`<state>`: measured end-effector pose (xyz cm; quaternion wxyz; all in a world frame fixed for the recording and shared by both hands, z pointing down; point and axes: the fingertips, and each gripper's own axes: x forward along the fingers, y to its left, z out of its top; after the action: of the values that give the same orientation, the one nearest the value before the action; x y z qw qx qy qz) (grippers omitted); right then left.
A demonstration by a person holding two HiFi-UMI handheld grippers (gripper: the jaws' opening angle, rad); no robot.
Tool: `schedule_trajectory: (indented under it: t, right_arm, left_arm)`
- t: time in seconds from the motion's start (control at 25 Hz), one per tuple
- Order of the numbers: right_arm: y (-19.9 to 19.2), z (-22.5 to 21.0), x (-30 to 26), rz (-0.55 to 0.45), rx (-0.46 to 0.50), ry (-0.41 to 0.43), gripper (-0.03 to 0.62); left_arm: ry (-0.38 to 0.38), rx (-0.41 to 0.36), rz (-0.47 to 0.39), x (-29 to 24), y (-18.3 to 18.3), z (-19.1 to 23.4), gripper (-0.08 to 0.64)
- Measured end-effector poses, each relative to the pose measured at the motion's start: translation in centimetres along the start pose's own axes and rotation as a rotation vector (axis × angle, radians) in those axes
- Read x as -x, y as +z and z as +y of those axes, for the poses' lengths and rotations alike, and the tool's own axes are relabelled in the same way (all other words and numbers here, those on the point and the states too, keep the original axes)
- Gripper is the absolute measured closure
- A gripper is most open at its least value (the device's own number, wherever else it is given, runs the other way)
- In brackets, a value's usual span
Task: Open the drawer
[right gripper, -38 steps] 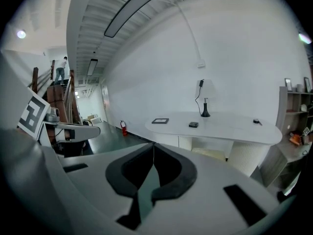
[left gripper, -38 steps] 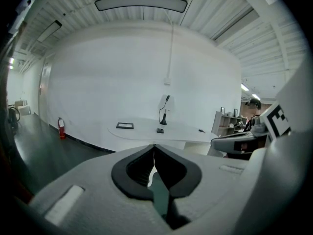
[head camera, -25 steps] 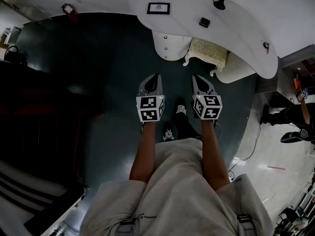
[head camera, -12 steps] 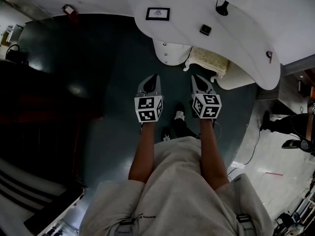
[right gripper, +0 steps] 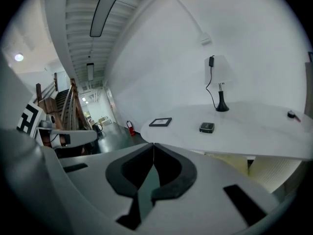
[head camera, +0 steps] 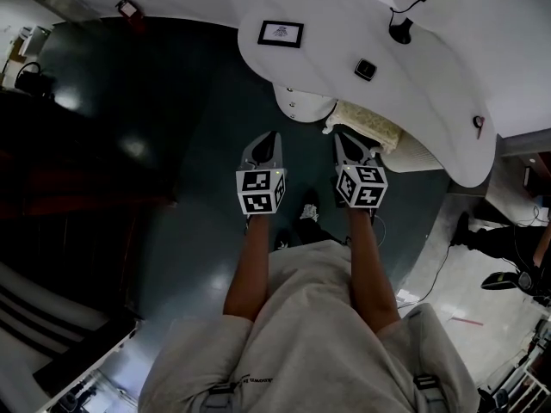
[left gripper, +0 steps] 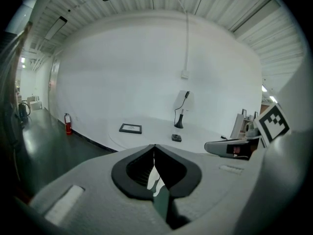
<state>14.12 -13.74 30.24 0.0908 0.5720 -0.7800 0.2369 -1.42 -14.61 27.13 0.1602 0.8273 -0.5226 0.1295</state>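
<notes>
- holding the left gripper (head camera: 272,138) and right gripper (head camera: 343,138) out side by side in front of the body, tipped a little down. probably just carried ready, nothing is in reach yet
- left gripper jaws fully together in its own view, tips meeting, nothing between them
- right gripper jaws pressed together too, empty
- shoe (head camera: 308,203) on the dark green floor (head camera: 198,144), short of the furniture; both grippers apart from everything
- drawer unit (head camera: 299,103): white with a rounded front, tucked under the near edge of the white curved desk (head camera: 430,101), ahead of and between the two grippers. small knobs on its face. looks shut, but the seams are too small to tell
- cream ornate stool (head camera: 366,120) just beside the unit on its right, partly under the desk, just past the right gripper's tips
- desk top holds a framed card (head camera: 281,33), a small black box (head camera: 366,69) and a black lamp base (head camera: 400,33)
</notes>
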Motion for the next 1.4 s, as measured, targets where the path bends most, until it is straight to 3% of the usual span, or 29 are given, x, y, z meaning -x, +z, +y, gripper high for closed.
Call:
schedule_trajectory:
  t: [0.2, 0.48, 0.64, 1.16, 1.4]
  right_arm:
    - [0.7, -0.9, -1.8, 0.038, 0.082, 0.040, 0.575]
    - [0.6, -1.8, -3.5, 0.042, 0.045, 0.063, 0.575]
    - [0.7, -1.8, -4.1, 0.032, -0.033, 0.072, 0.575]
    - [1.9, 1.3, -6.6, 0.030, -0.032, 0.054, 0.575]
    - [2.3, 1.9, -6.7, 0.013, -0.046, 0.003, 0.575]
  left_arm:
    - [0.032, -0.002, 0.012, -1.7, 0.1, -0.3, 0.551]
    - [0.055, -0.016, 0.038, -2.4, -0.6, 0.1, 0.551]
    - [0.057, -0.016, 0.033, -2.6, 0.0, 0.9, 0.551]
    - [0.012, -0.004, 0.014, -2.3, 2.1, 3.3, 0.551]
    - [-0.015, 0.002, 0.013, -1.5, 1.9, 5.3, 0.551]
